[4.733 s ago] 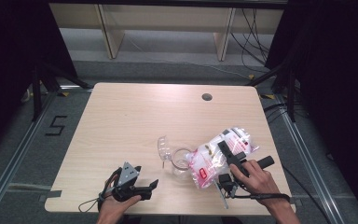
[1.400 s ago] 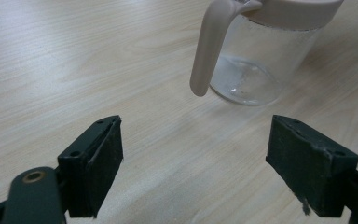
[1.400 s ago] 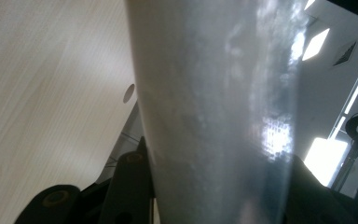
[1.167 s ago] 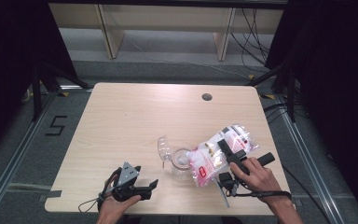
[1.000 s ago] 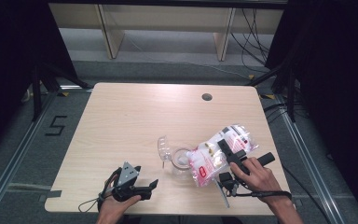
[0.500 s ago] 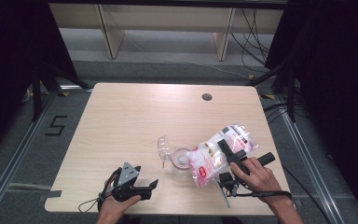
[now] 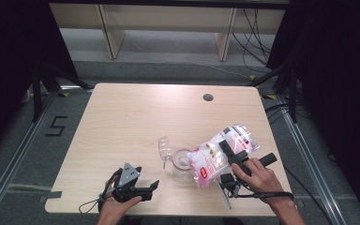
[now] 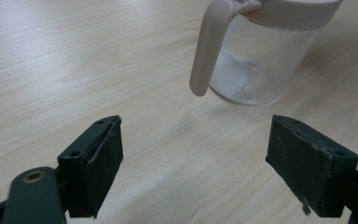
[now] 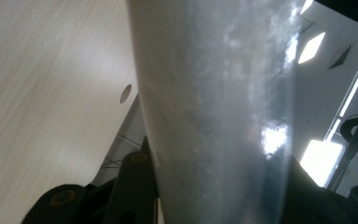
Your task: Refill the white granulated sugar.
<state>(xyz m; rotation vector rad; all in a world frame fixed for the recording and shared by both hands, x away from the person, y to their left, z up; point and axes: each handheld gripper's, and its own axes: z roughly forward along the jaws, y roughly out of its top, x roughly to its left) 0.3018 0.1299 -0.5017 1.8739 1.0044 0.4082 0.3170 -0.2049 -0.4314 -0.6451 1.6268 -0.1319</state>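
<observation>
A clear jug point(image 7: 181, 165) with a beige handle and an open clear lid flap point(image 7: 163, 147) stands on the table near the front middle. My right gripper point(image 7: 222, 161) is shut on a plastic bag point(image 7: 214, 151), white with red print, which is tilted with its lower end over the jug's mouth. In the right gripper view the bag point(image 9: 214, 112) rises between the jaws, filmy and grey. My left gripper point(image 7: 151, 190) rests low at the front left, open and holding nothing. In the left gripper view its wide gap point(image 8: 196, 163) faces the jug point(image 8: 256, 60) and its handle point(image 8: 209, 46).
The light wooden table point(image 7: 136, 117) has a round cable hole point(image 7: 208, 97) at the back right. Its front edge lies close under both hands. Shelving legs and cables stand on the floor beyond the far edge.
</observation>
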